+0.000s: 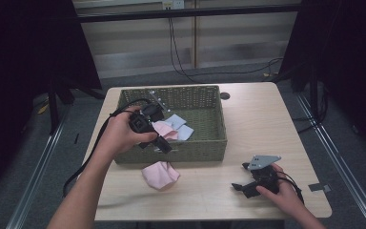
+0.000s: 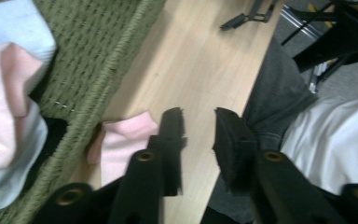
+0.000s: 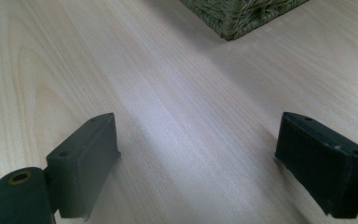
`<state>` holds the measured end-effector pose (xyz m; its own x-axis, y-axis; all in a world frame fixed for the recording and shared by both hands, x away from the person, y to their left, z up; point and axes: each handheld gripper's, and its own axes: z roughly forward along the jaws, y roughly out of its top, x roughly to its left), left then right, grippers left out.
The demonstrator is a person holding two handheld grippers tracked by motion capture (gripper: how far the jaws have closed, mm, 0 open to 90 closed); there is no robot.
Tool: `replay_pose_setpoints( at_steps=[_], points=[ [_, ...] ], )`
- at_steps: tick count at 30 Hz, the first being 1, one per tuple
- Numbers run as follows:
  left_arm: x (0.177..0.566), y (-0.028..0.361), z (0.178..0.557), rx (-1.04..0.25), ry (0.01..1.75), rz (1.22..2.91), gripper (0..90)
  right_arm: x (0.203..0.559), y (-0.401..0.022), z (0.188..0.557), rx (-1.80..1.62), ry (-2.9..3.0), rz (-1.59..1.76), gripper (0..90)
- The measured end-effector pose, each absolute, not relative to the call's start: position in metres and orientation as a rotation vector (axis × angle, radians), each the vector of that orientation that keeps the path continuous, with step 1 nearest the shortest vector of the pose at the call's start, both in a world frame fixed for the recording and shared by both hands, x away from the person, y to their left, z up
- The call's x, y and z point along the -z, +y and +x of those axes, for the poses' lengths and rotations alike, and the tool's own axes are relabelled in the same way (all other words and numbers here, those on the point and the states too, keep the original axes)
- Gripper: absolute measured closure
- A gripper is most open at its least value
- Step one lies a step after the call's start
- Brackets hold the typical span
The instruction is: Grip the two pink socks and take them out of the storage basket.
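A green woven basket (image 1: 195, 149) stands mid-table and holds a pink cloth (image 1: 164, 130) and a light blue cloth (image 1: 181, 128). Another pink cloth (image 1: 159, 174) lies crumpled on the table just in front of the basket. My left gripper (image 1: 164, 147) hangs over the basket's front wall, open. In the left gripper view its jaws (image 2: 198, 116) frame bare wood, with the pink cloth on the table (image 2: 121, 140) beside the left jaw and the basket (image 2: 93, 60) to the left. My right gripper (image 1: 239, 176) rests on the table at front right, jaws (image 3: 196, 140) wide open with nothing between them.
The basket's corner (image 3: 233, 14) shows far ahead of the right jaws. The wooden table (image 1: 267, 124) has bare room right of the basket. A round cable hole (image 1: 225, 95) sits behind the basket. The person's lap (image 2: 279, 93) lies past the table's near edge.
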<state>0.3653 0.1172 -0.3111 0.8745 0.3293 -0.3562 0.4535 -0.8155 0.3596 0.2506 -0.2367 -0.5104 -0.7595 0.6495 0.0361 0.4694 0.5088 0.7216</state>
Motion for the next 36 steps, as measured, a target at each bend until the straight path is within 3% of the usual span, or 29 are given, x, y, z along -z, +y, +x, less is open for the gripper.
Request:
replay_pose_setpoints(
  at_steps=[5,12,36],
  points=[
    [0.314,0.120,0.376,0.280,0.593,2.576,50.8,0.510,-0.237,0.251,-1.092,2.513,0.950,12.1],
    [0.319,0.119,0.394,0.205,0.669,2.534,41.8,0.510,-0.237,0.251,-1.093,2.513,0.950,12.1],
    [0.381,0.127,0.462,0.126,0.978,2.493,34.0,0.510,-0.237,0.251,-1.096,2.510,0.949,12.1]
  ],
)
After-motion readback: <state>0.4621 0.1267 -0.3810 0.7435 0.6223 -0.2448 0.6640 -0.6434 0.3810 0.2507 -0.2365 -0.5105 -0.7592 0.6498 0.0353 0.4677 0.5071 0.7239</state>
